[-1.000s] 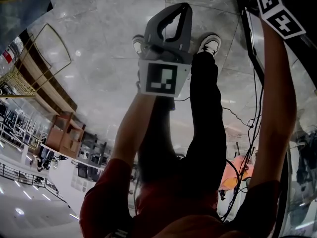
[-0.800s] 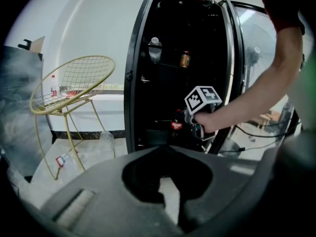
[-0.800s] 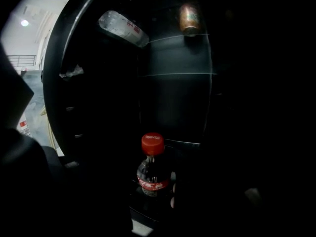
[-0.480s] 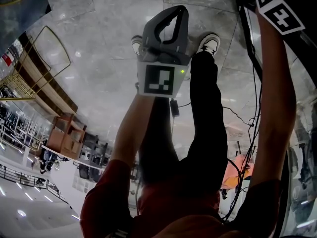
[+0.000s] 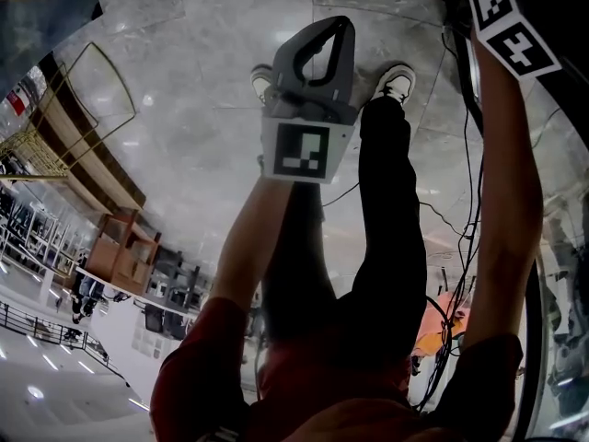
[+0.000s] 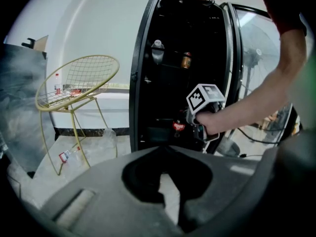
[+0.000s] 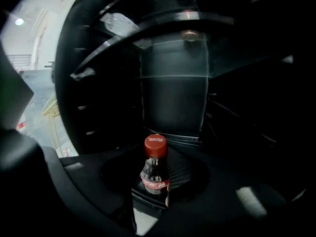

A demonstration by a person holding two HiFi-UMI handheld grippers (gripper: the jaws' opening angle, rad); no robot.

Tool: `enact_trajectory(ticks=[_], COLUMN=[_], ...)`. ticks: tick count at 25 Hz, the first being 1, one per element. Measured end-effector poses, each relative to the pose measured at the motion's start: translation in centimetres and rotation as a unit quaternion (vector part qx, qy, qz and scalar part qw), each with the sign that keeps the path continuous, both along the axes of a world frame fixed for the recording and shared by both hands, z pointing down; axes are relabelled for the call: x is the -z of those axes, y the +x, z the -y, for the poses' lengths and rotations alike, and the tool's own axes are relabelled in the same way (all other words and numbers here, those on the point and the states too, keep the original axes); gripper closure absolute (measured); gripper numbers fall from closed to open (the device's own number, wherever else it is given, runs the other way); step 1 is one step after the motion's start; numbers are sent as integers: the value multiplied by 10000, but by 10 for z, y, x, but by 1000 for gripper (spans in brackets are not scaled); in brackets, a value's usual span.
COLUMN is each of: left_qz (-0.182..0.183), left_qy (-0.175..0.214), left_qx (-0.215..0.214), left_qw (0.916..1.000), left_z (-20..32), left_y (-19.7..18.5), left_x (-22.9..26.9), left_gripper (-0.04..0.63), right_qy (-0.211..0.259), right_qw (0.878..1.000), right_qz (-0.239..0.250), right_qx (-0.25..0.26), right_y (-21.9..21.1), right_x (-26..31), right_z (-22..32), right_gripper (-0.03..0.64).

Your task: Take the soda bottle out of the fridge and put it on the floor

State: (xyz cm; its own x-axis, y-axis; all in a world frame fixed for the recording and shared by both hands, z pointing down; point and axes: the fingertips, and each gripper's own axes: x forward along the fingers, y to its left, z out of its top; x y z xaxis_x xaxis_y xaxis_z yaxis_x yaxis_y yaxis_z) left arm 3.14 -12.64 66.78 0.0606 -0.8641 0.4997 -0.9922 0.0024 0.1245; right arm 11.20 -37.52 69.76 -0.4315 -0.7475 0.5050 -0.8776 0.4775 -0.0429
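Right gripper (image 7: 157,197): your jaws have just been closing and clamp the soda bottle (image 7: 154,171) below its red cap.
Soda bottle: lower centre of frame, upright inside the dark fridge (image 7: 173,93).
Left gripper (image 5: 344,26): yours is closed, empty, above the floor (image 5: 184,109).

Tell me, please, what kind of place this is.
Probably a large indoor hall or showroom: a polished stone-tiled floor, a tall black fridge standing open, and a yellow wire chair beside it.
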Motion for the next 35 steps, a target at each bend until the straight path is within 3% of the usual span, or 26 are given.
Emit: enact_trajectory(ticks=[15,20,27,35], left_qz=[67,-113,25,-16], left_qy=[193,286,214,156], left_qx=[268,624,705,836], left_qw=[9994,9976,9973,9964], left_z=[-23,-36,-79,-74], left_y=[-21,-36,-54,-71], left_x=[24,36,31,42], left_gripper=[597,597,597,597], right_qy=[84,43,4,-217], right_qw=[9969,9942,9868,9831], right_qz=[254,334,96,-66], right_qx=[736,1019,1614,1818], right_y=[-7,-14,-20,-20], right_x=[40,54,50,51], right_z=[-95,-137,-223,-239], right_gripper=[485,485,486,485])
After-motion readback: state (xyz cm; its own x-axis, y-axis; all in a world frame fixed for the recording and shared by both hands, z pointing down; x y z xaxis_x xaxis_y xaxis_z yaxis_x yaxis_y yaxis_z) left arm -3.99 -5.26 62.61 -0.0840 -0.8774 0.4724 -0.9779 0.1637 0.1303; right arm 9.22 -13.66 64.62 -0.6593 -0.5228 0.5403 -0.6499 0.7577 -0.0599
